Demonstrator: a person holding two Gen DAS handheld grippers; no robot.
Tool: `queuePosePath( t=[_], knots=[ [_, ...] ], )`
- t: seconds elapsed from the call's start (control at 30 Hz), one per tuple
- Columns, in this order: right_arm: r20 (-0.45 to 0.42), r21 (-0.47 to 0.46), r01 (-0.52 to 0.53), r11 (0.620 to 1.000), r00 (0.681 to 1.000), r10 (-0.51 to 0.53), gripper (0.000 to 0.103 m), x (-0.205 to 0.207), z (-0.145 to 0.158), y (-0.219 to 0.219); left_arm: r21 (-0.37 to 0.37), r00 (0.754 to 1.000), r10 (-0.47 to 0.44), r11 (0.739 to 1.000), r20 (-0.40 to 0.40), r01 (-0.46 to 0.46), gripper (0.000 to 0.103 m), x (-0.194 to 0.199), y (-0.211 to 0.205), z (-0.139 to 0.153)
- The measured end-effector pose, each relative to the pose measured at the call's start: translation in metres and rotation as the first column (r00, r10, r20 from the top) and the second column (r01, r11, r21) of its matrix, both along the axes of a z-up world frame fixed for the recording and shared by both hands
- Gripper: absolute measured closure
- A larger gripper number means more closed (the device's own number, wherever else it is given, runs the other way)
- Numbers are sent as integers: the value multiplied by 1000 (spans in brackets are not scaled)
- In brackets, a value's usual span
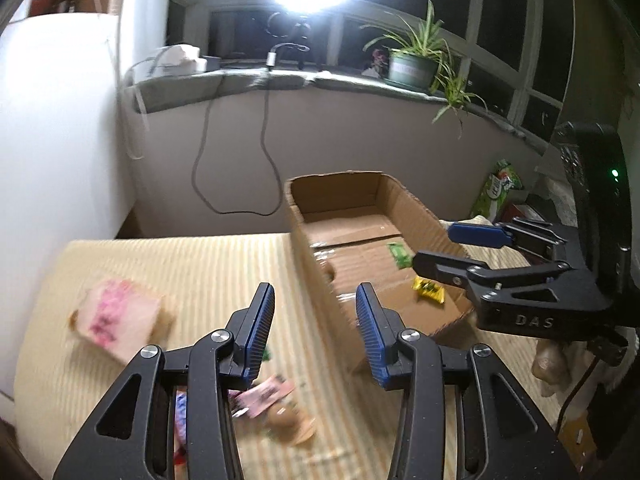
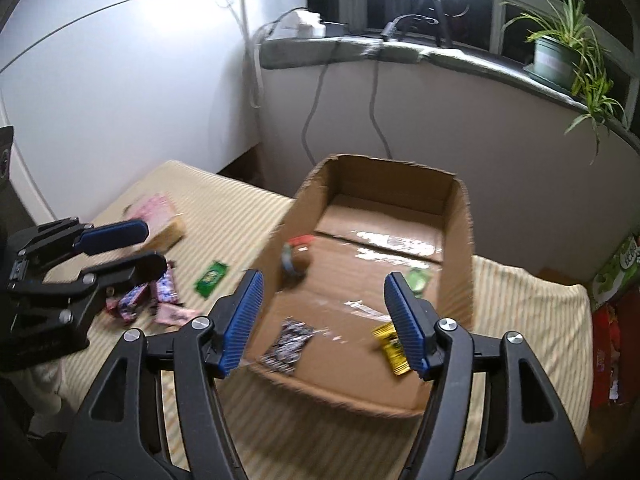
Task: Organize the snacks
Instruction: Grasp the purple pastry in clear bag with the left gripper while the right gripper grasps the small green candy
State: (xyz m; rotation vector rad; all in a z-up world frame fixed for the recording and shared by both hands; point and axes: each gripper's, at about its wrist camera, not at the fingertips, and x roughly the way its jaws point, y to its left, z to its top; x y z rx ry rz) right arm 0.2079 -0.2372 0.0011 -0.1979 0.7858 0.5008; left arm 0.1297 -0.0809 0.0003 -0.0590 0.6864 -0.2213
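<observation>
A: Item one, right gripper (image 2: 322, 320). State?
B: Jaws apart at a middling width, nothing between the pads. It hangs over the near end of the cardboard box (image 2: 460, 240).
A: Item two, left gripper (image 1: 316, 328)?
B: Jaws narrower, also empty, over the striped cloth (image 1: 180, 264) just left of the box wall.
A: Box contents?
B: A dark patterned packet (image 2: 289, 345), a yellow packet (image 2: 391, 346), a green packet (image 2: 419, 281) and a red-and-blue item (image 2: 296, 254) I cannot identify.
A: Still loose?
B: A green sachet (image 2: 211, 279), a cluster of pink and purple packets (image 2: 150, 300), and a pink box (image 2: 158, 216), all on the cloth left of the cardboard box.
A: Which gripper is nearer them?
B: The left one; in my judgement it takes the next pick. The cluster lies just below and in front of it, and the sachet's long axis runs diagonally toward the box.
A: Legible writing?
B: Only "DAS" on the gripper body. Packet labels are too blurred.
</observation>
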Motion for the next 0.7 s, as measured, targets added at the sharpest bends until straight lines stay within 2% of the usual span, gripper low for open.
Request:
queuePosePath(
  t=[0.3,0.5,0.7],
  knots=[
    [-31,27,-101,994,994,102,37,-42,-7,38,1,991,130,991,-7,-130,62,-43,66,-6],
    [-79,27,-172,985,982,174,37,-64,-26,69,-5,975,219,976,-29,-219,62,-67,107,-15],
    [-129,28,-235,972,963,236,37,-81,-47,98,-15,953,292,956,-84,-294,62,-84,138,-37]
  ],
)
